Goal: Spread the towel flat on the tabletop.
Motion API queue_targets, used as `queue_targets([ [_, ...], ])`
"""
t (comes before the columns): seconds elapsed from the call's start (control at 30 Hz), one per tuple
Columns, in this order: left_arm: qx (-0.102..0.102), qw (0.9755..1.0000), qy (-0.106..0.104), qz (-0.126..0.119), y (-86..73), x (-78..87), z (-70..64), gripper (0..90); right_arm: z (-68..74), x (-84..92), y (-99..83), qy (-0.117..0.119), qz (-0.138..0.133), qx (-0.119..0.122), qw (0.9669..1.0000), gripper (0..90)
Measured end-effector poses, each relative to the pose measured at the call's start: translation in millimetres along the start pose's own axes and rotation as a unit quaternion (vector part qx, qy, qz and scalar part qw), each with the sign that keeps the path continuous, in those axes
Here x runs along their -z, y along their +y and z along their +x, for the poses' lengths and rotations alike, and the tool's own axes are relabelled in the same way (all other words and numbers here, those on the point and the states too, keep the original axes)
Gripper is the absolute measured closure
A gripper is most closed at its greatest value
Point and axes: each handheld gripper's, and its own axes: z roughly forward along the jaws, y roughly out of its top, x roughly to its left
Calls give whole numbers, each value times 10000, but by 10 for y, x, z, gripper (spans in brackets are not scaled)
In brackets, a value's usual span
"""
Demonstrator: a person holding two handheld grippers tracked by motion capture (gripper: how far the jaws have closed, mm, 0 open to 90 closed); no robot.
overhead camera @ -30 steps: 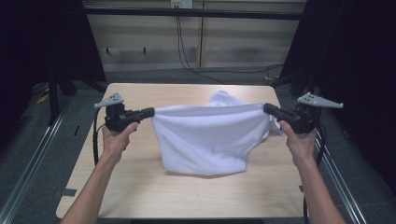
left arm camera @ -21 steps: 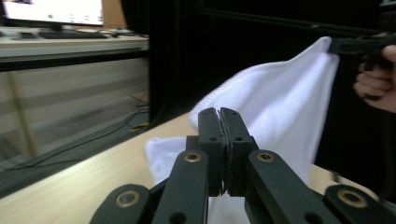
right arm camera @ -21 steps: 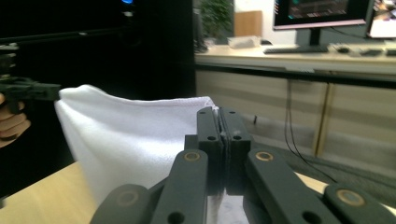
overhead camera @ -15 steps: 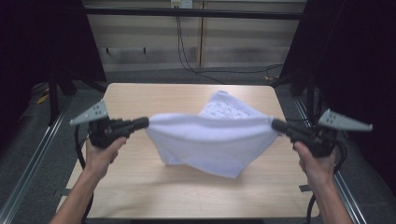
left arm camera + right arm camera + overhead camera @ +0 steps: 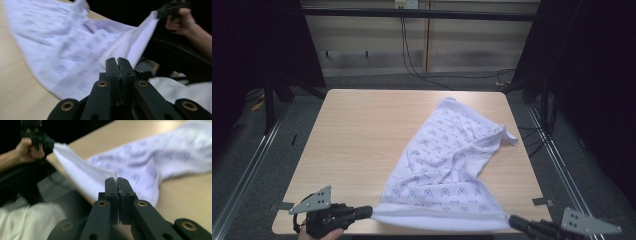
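Observation:
A white cloth with a small dark print (image 5: 447,155) lies rumpled across the right half of the wooden table (image 5: 357,130), its near hem stretched straight along the front edge. My left gripper (image 5: 368,212) is shut on the hem's left corner, at the table's front left. My right gripper (image 5: 512,220) is shut on the right corner, at the front right. In the left gripper view the shut gripper (image 5: 118,60) pinches the cloth (image 5: 62,45), with the other hand far off. In the right gripper view the gripper (image 5: 117,179) clamps the cloth's corner (image 5: 112,175).
Metal rails (image 5: 252,160) run along both sides of the table. Cables (image 5: 412,55) hang down the back wall and trail on the floor. The left half of the tabletop is bare wood. A person's pale clothing (image 5: 32,222) lies below the table edge.
Both grippers have come toward the front edge and down, pulling the cloth with them. The cloth, held up in the air before, now lies on the table with its print showing.

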Motion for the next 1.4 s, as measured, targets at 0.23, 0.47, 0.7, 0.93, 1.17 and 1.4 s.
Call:
queue_targets([
  [0.23,-107,9995,-282,95,-61,135,-132,795,1,-16,50,-216,316,26,9993,679],
  [0.47,26,9990,175,406,191,-300,426,731,-464,-800,205,-346,816,208,9958,555],
  [0.7,195,9917,581,1129,344,-934,1121,787,-737,-1398,334,-556,1296,322,9895,486],
  [0.93,24,9817,714,1765,317,-1329,1342,803,-823,-1644,310,-553,1427,321,9877,822],
  [1.17,-214,9773,919,1895,196,-1148,1137,844,-758,-1107,158,-627,1109,-50,9918,878],
  [1.4,-164,9762,737,2034,68,-933,916,851,-755,-602,-155,-765,1189,-478,9888,804],
])
